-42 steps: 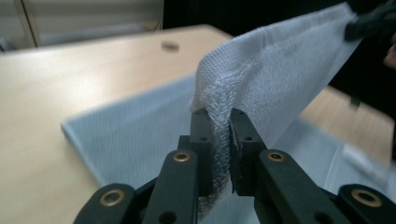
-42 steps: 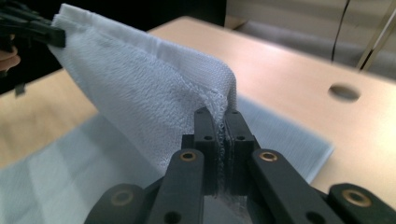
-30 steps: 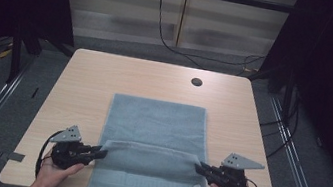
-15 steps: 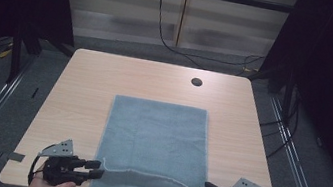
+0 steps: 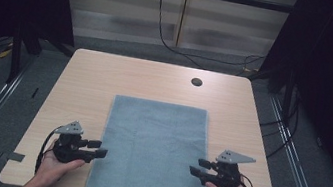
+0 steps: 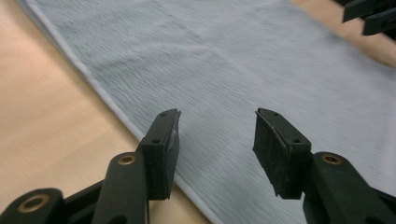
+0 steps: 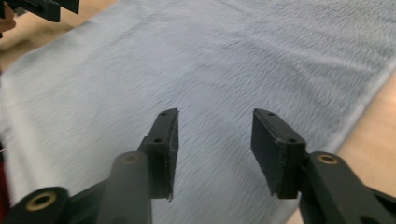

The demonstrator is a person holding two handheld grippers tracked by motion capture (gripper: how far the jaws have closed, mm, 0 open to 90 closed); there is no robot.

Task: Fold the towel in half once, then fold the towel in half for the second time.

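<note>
Holding both grippers low at towel's [image 5: 152, 154] side edges, you. Left gripper [image 5: 97, 149] jaws spread wide, nothing between them. Right gripper [image 5: 197, 166] same, gaping and empty. Towel lies flat, mid-table [image 5: 107, 74], near edge draped over front.

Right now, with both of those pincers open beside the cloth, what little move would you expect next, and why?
Probably closing each hand-held gripper on the nearest long edge of the towel. The left hand-held gripper and right hand-held gripper both stand open at its side edges, facing inward, holding nothing, and the towel lies flat.
</note>
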